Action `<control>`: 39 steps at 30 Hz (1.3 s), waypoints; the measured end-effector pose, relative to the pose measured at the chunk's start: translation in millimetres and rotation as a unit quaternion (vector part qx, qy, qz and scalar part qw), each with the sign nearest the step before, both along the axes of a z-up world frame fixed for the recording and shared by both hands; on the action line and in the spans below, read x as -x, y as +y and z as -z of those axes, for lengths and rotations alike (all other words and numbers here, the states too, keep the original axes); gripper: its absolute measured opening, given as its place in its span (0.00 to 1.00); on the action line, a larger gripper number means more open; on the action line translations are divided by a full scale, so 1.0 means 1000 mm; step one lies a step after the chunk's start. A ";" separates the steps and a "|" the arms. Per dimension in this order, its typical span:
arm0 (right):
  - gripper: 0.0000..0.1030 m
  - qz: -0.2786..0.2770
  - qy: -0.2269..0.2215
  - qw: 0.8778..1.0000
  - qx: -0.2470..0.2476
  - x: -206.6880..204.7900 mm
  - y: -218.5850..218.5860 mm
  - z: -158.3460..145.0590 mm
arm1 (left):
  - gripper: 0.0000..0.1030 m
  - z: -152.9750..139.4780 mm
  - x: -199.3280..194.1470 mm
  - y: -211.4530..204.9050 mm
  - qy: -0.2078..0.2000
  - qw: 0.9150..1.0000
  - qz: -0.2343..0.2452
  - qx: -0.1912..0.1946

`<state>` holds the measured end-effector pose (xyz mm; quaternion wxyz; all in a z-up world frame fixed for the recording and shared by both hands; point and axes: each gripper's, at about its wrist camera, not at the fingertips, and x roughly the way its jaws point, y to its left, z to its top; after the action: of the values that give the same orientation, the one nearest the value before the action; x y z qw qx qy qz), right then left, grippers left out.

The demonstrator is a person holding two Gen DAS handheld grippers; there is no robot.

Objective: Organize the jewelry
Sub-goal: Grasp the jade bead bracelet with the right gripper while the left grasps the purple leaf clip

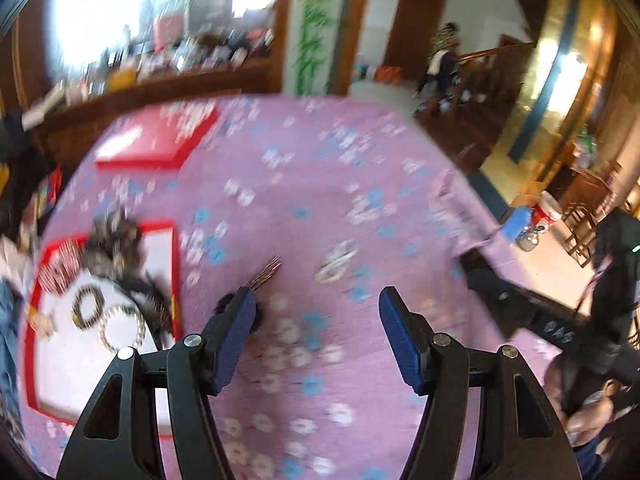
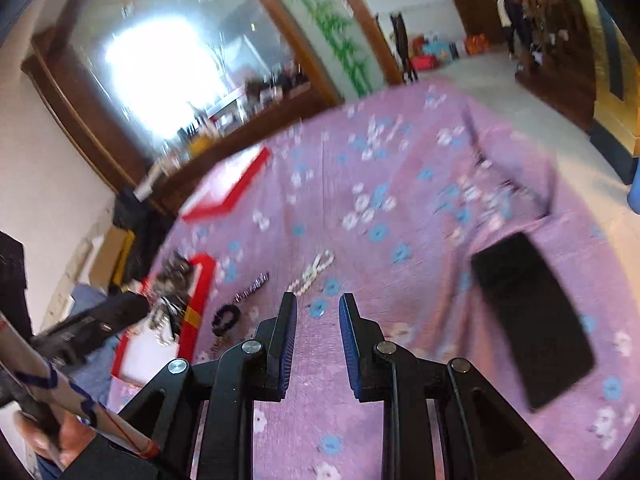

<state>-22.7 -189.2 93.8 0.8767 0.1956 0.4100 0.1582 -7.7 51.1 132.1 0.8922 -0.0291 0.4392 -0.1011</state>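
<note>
I have both grippers over the purple flowered cloth, and neither holds anything. My left gripper stands spread, nothing between its blue pads; the right gripper has its jaws drawn near together with a narrow gap showing, and only cloth lies in that gap.

The jewelry is split between two places. Off to the left of my left gripper sits the red-rimmed tray, already carrying a dark beaded heap, a red-and-white beaded piece and two rings of beads on its white floor. Loose on the cloth are three pieces: a pale bead bracelet just ahead of the right gripper's tips, a slim sparkling strip ahead and to their left, and a small black band left of them, near the tray's rim. From the left wrist view the black band is half hidden behind the left finger, so it lies almost at that gripper's tip. A second red tray rests far ahead to the left.

I judge that I am at the reach step, between picks, with several pieces sorted and three to go. The frames are blurred, so I would settle first. Next I would lower onto the nearest loose piece, straddle it with the jaws, and close low against the cloth without snagging the fabric.
</note>
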 end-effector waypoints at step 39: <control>0.21 -0.004 0.104 0.987 0.119 -0.131 0.094 0.076 | 0.14 0.090 -0.099 0.042 -0.019 0.997 -0.069 0.011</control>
<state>108.3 -94.8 18.1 0.8457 0.1036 0.5156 0.0904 91.7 93.4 42.2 0.9047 -0.0673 0.4183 -0.0451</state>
